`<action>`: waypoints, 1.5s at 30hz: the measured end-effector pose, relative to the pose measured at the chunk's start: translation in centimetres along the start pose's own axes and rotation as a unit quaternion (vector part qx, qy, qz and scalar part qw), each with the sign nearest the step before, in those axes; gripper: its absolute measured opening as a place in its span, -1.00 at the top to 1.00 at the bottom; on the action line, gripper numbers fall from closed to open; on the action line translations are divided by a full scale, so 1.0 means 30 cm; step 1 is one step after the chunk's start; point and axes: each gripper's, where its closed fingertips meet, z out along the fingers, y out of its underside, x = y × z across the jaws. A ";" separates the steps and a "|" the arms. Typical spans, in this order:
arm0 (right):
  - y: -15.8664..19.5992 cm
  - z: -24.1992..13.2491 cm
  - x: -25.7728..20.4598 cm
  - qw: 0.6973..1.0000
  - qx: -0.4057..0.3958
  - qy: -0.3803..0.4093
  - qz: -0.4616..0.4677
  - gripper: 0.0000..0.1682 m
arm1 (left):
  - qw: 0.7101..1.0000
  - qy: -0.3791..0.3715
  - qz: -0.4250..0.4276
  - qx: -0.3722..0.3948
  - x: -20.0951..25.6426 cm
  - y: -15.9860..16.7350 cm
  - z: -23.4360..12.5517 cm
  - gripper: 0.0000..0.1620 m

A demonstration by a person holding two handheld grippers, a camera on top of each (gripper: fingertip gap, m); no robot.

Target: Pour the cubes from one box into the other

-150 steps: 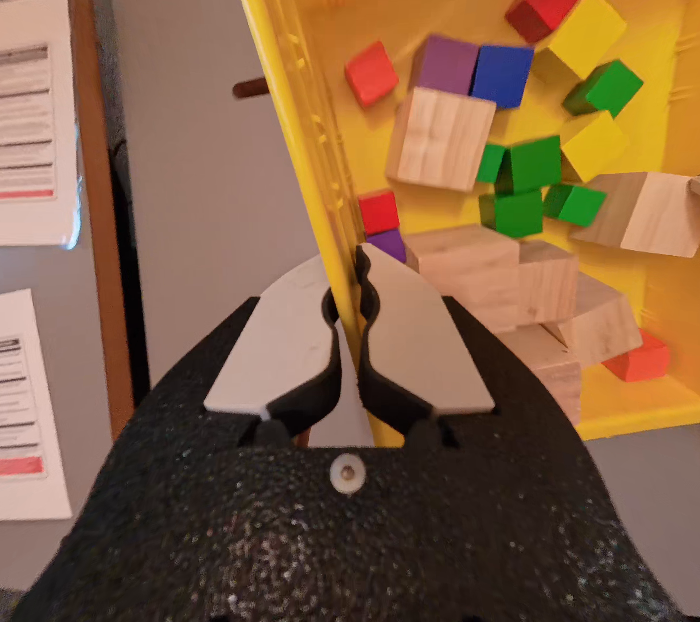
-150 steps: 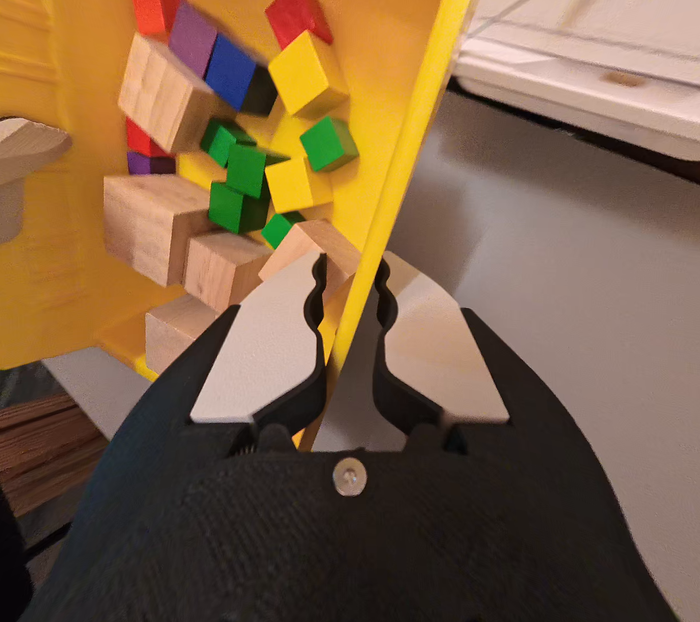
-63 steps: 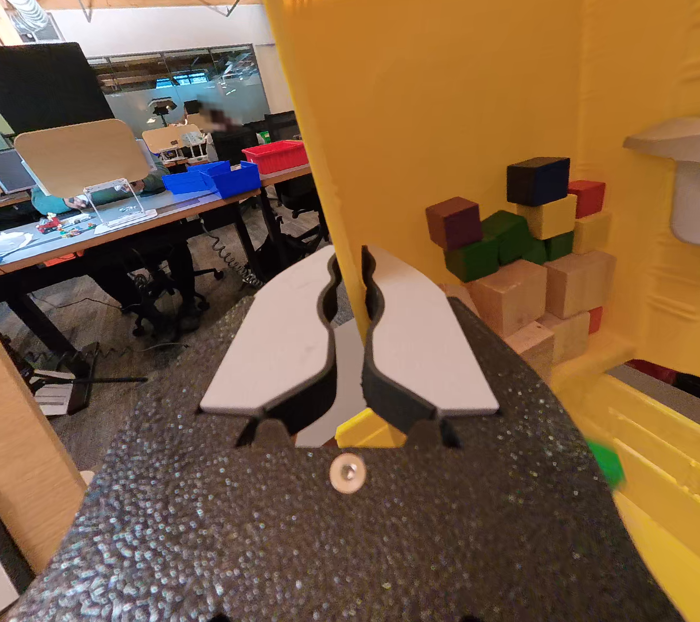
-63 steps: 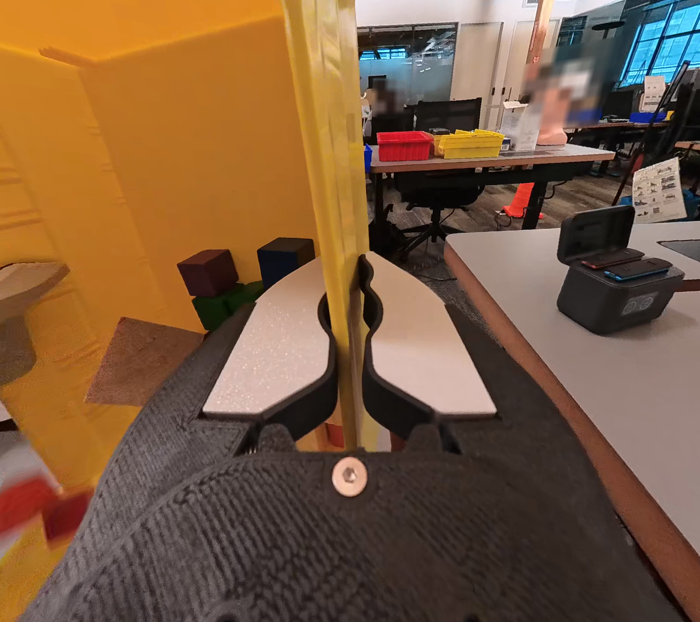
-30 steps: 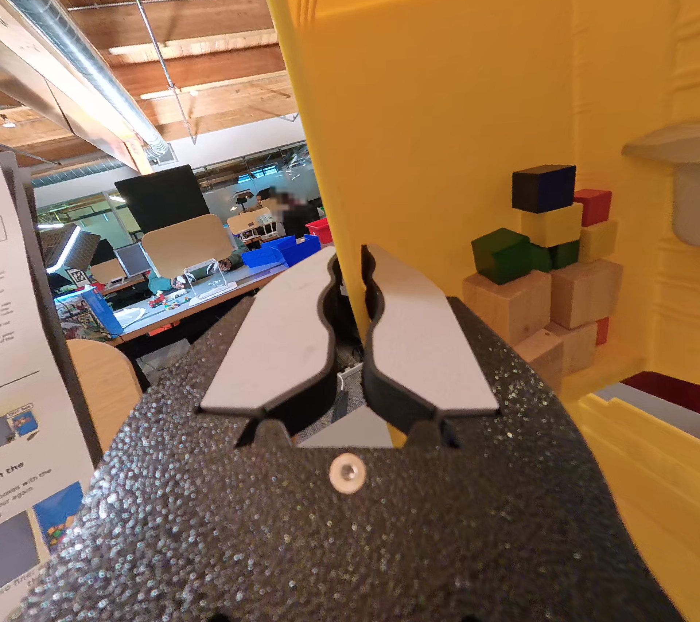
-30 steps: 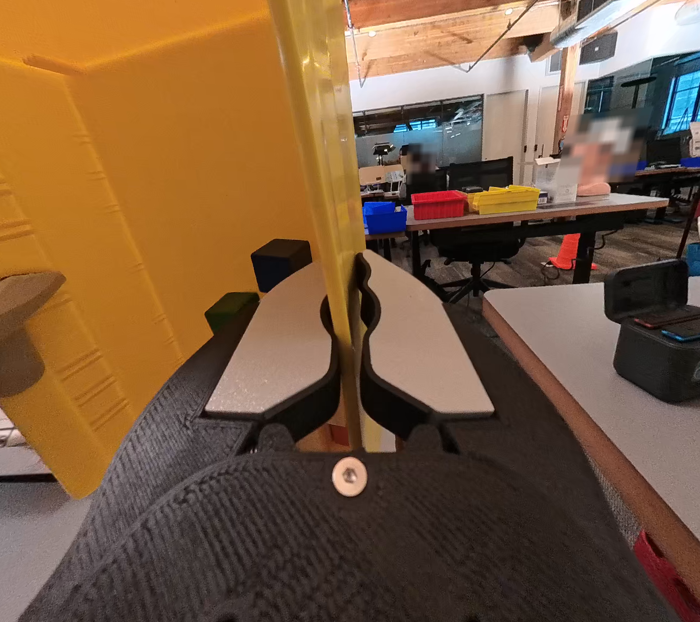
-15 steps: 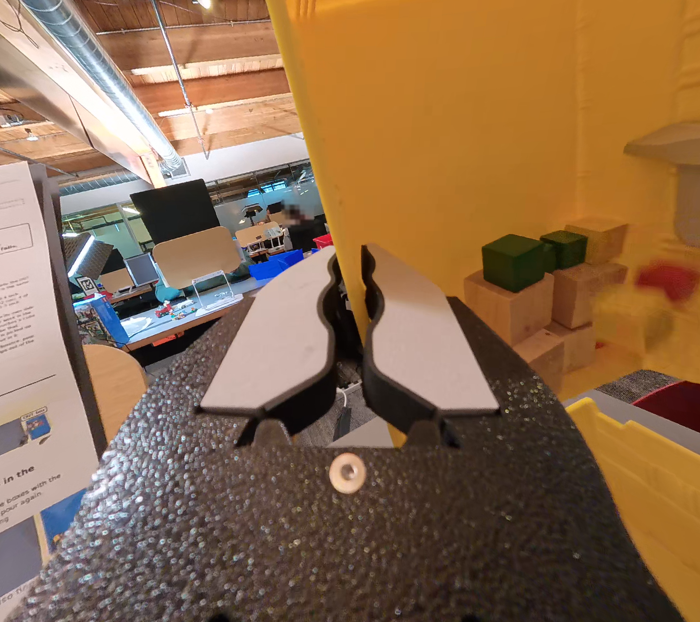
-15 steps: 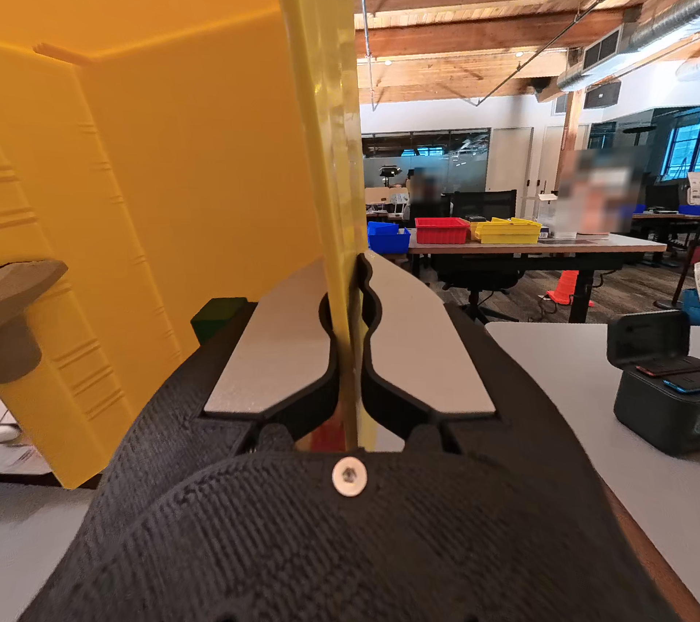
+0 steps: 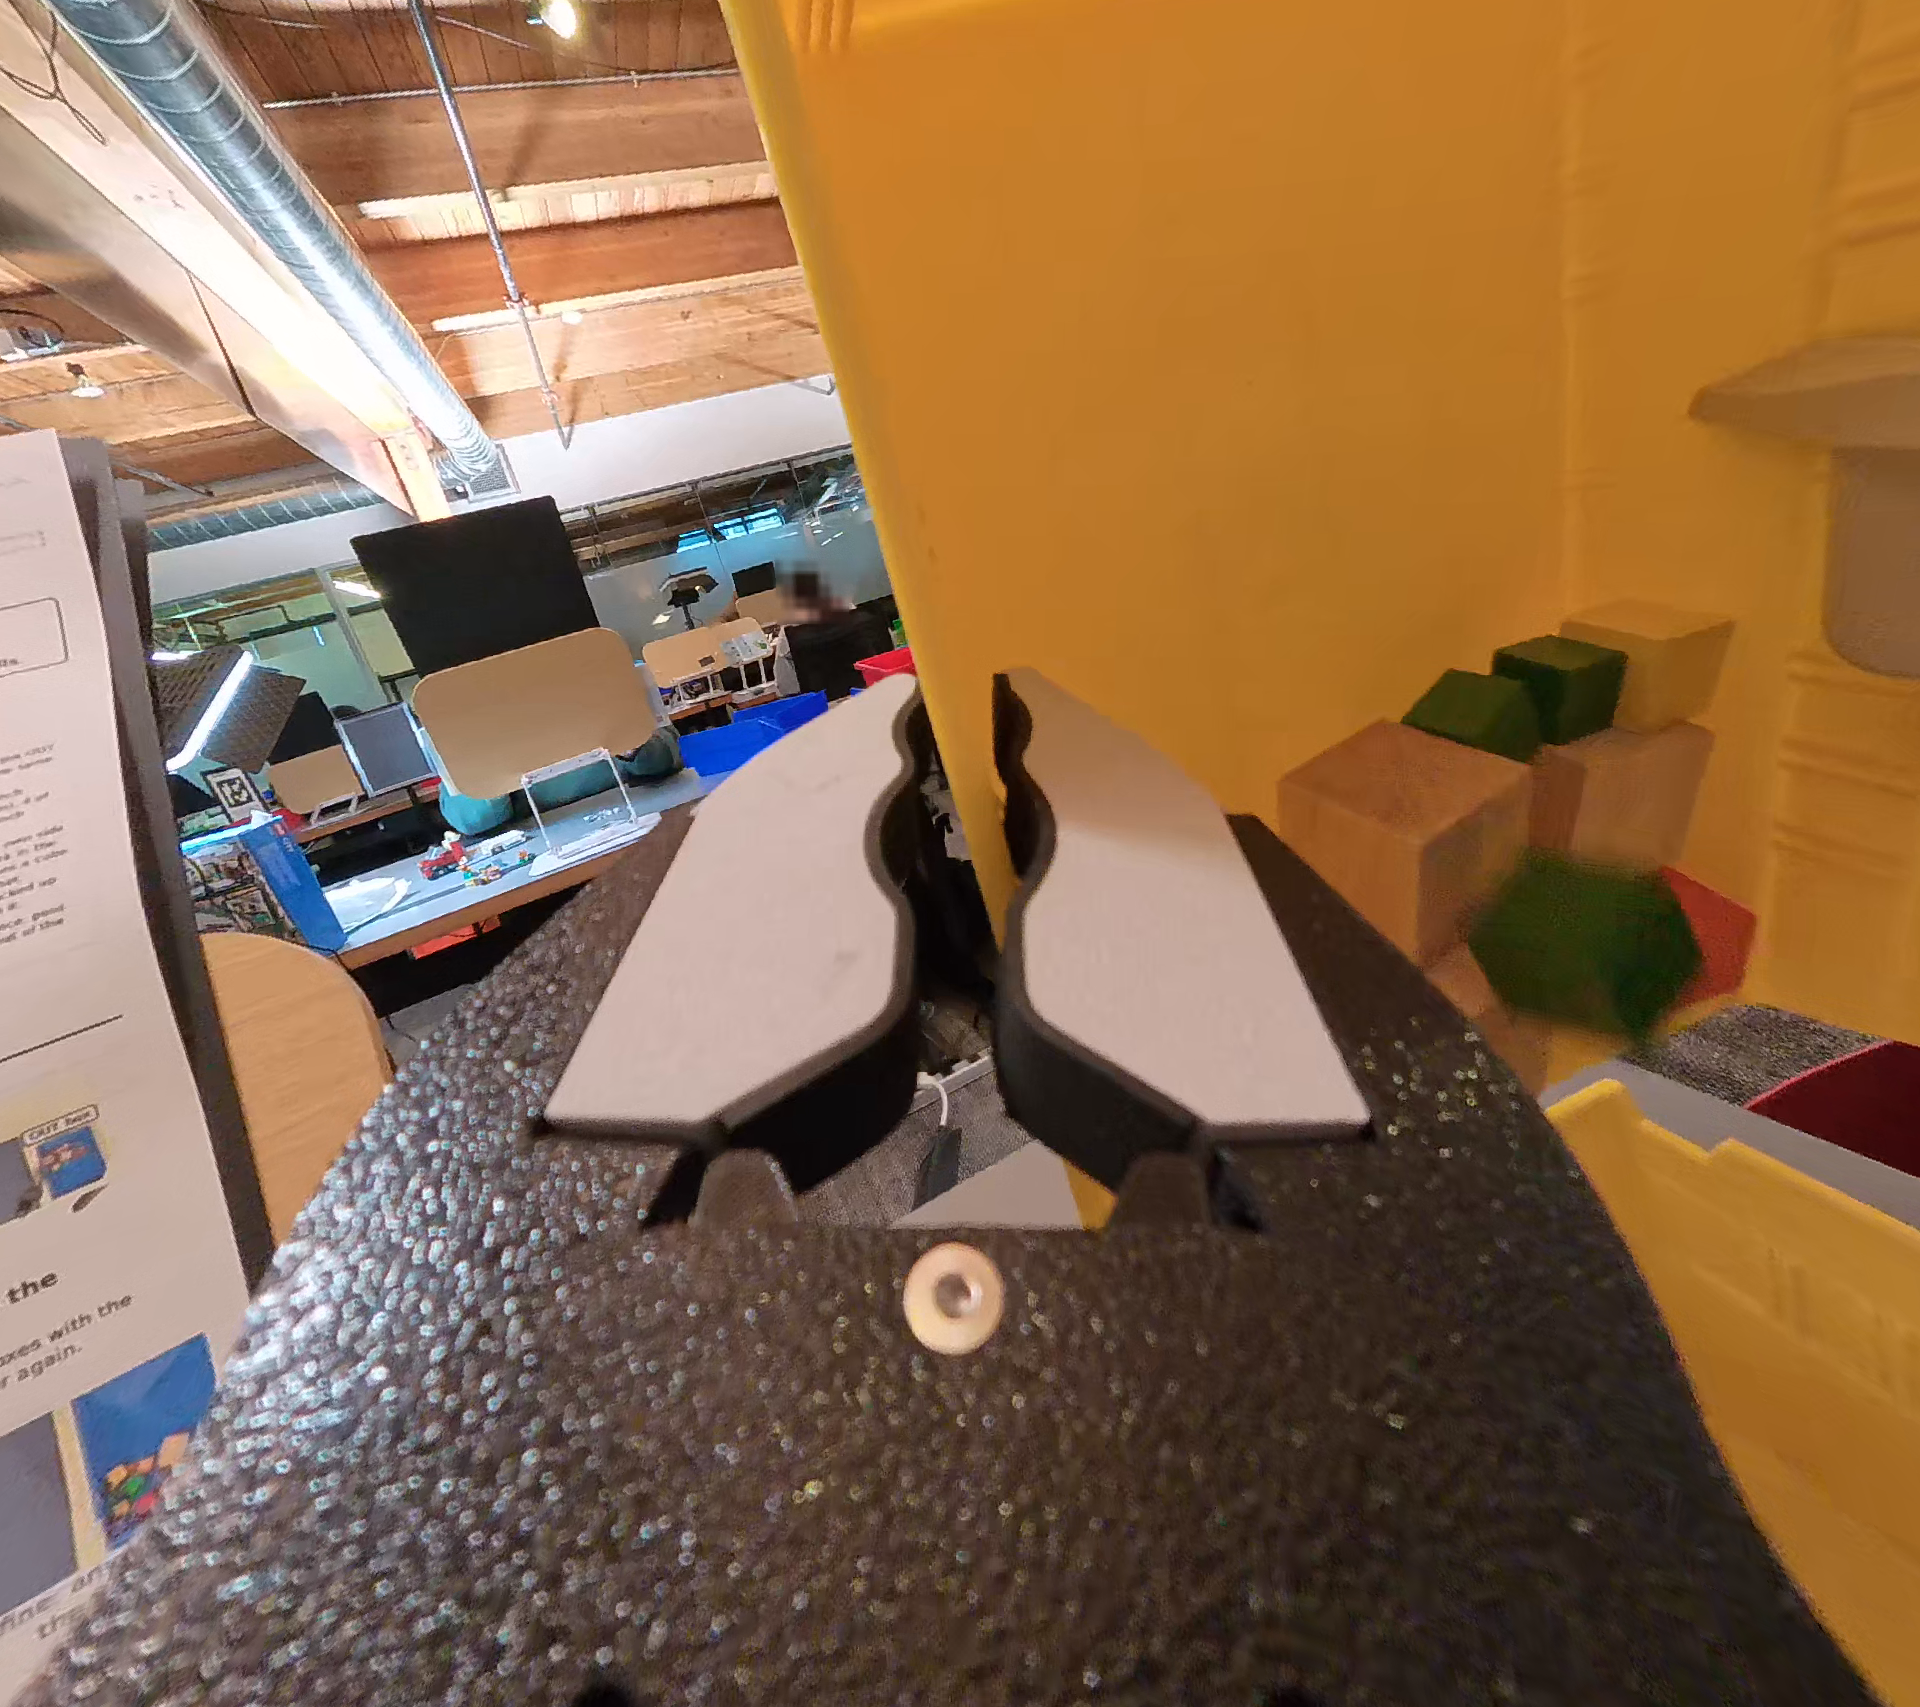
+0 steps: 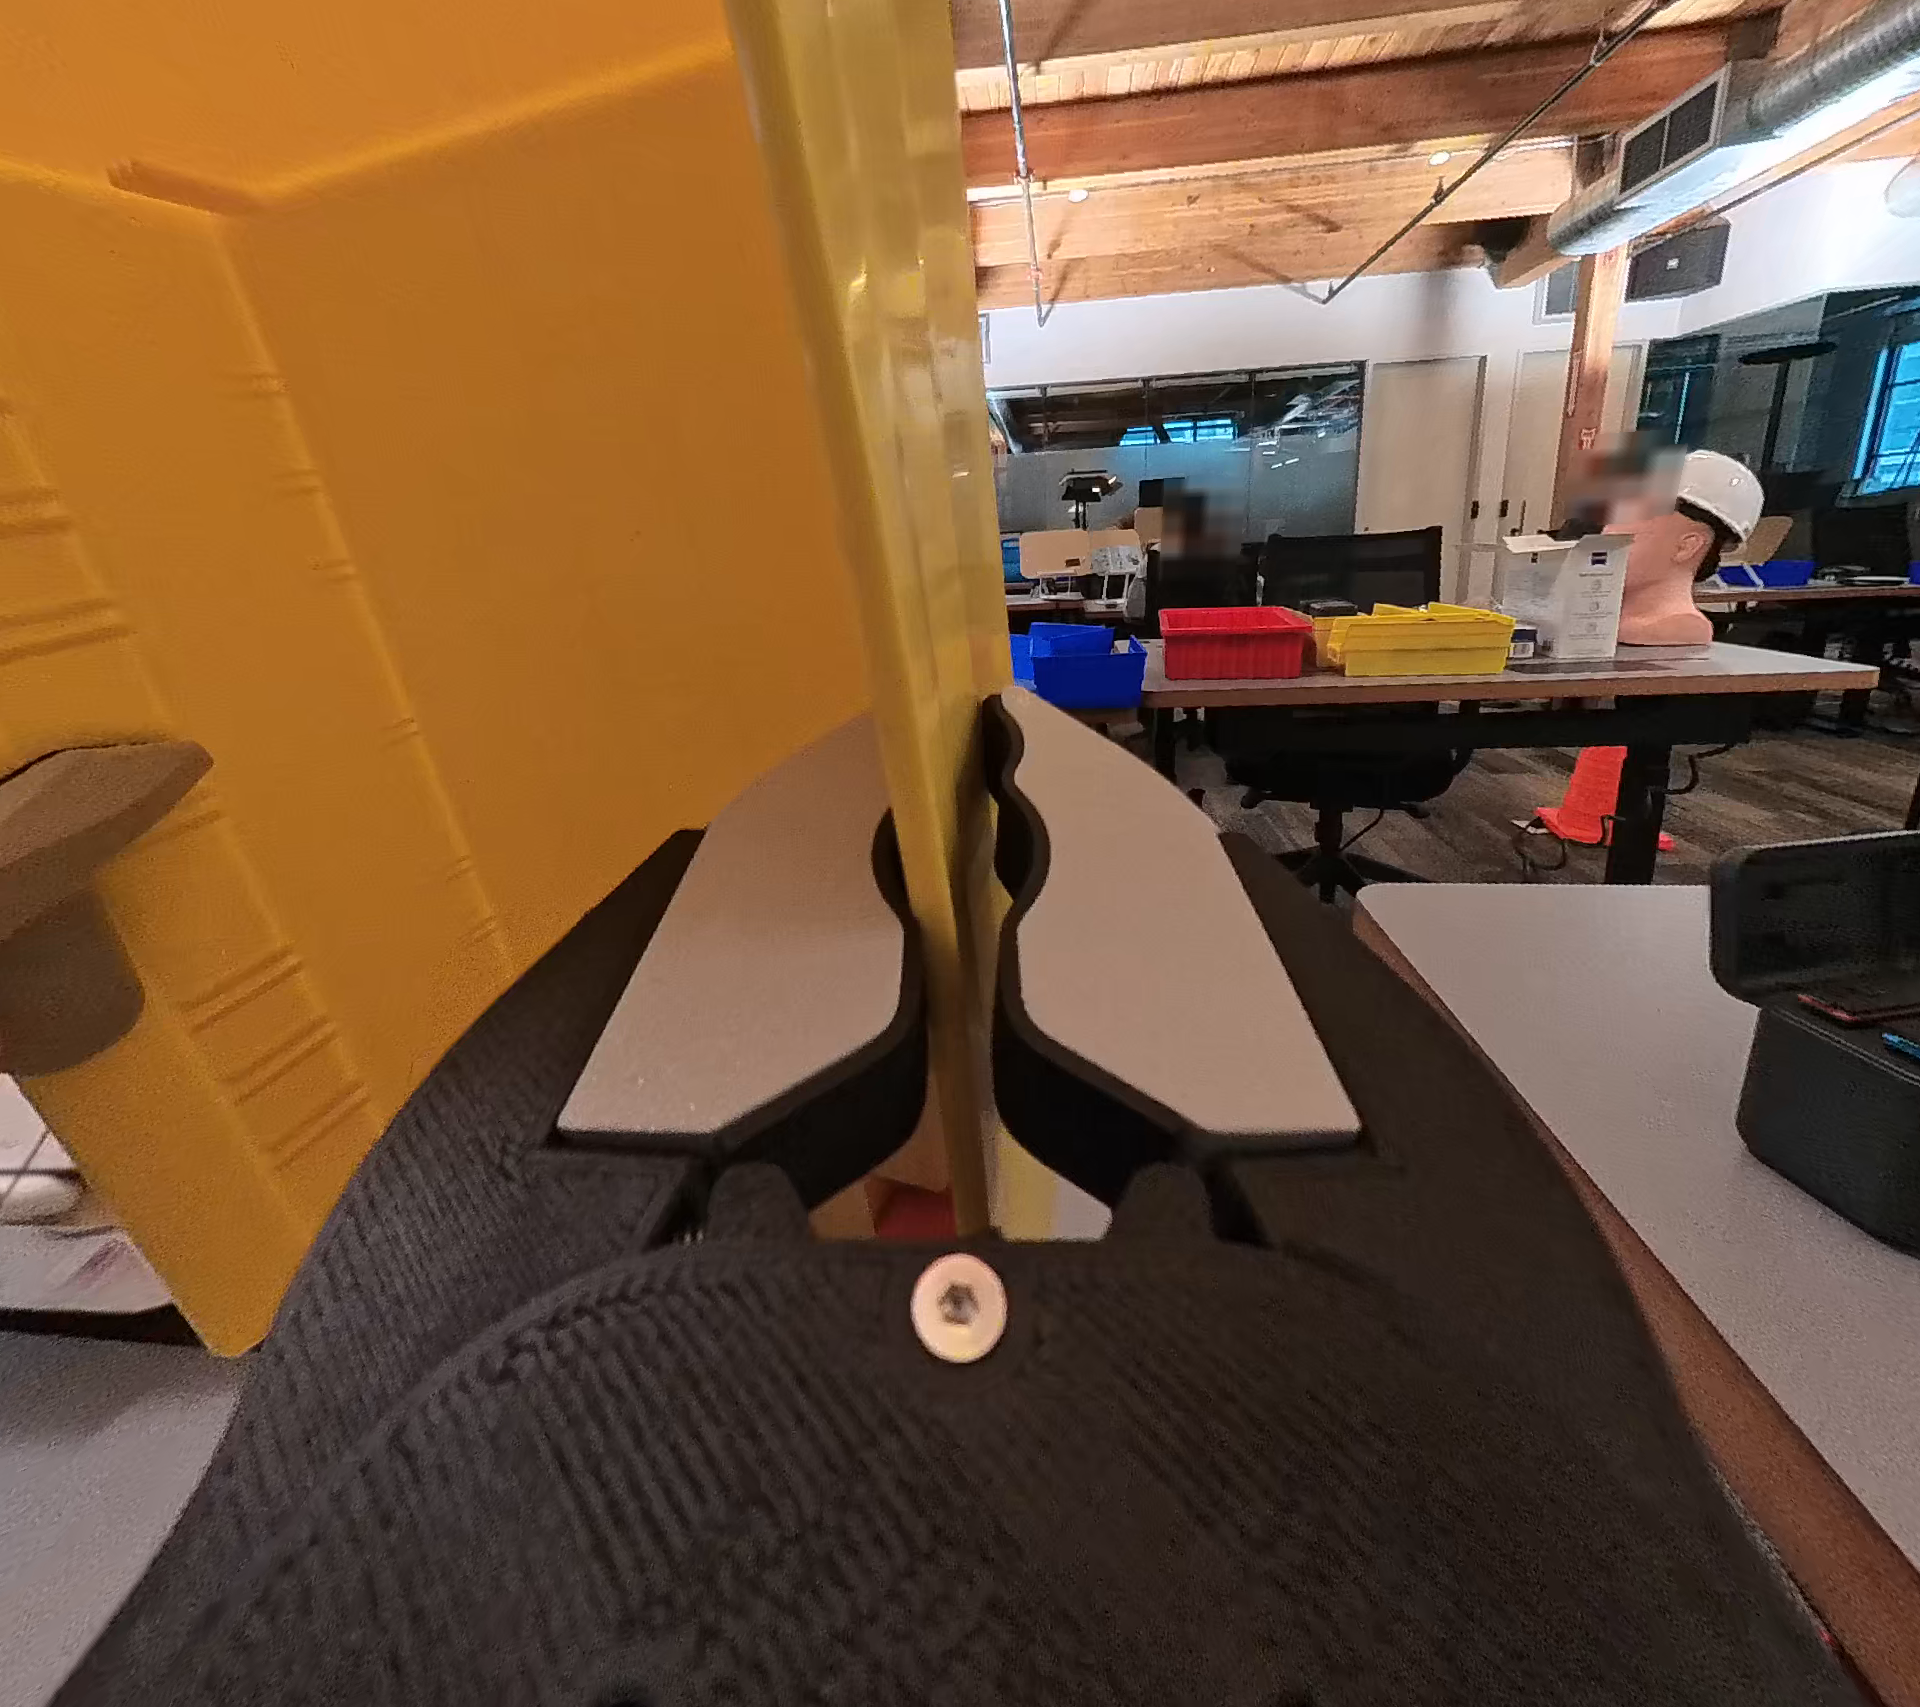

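A yellow box [image 9: 1195, 307] is held tipped up steeply, with its open side towards me. My left gripper [image 9: 956, 691] is shut on its left wall. My right gripper [image 10: 940, 722] is shut on its right wall [image 10: 894, 307]. At the box's low end lie wooden cubes [image 9: 1392, 816] with green cubes [image 9: 1558, 686] on top. One green cube [image 9: 1579, 951] is blurred in mid-fall by a red cube [image 9: 1709, 930]. A second yellow box [image 9: 1745, 1262] sits below at the lower right. In the right wrist view the cubes are mostly hidden behind my gripper.
A printed sheet [image 9: 62, 930] stands at the left. A grey table [image 10: 1558, 982] with a black case [image 10: 1829, 1034] lies to the right. A dark red thing [image 9: 1849, 1107] lies beyond the second box. Office desks with coloured bins [image 10: 1236, 639] stand far off.
The box has gone from lying flat to steeply tipped. The blue, yellow and red cubes on top of the pile have slid out, and a green cube is now falling.
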 end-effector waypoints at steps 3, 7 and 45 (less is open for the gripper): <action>0.011 0.000 0.002 1.000 -0.002 -0.001 0.002 0.91 | 1.000 0.000 -0.003 -0.003 0.003 0.010 -0.002 0.88; 0.008 0.003 0.001 1.000 0.002 -0.002 0.005 0.91 | 1.000 0.002 -0.008 0.000 0.005 0.015 -0.003 0.87; -0.063 -0.117 -0.050 0.994 -0.046 0.032 -0.092 0.86 | 0.998 0.051 -0.011 -0.031 0.005 -0.076 -0.059 0.88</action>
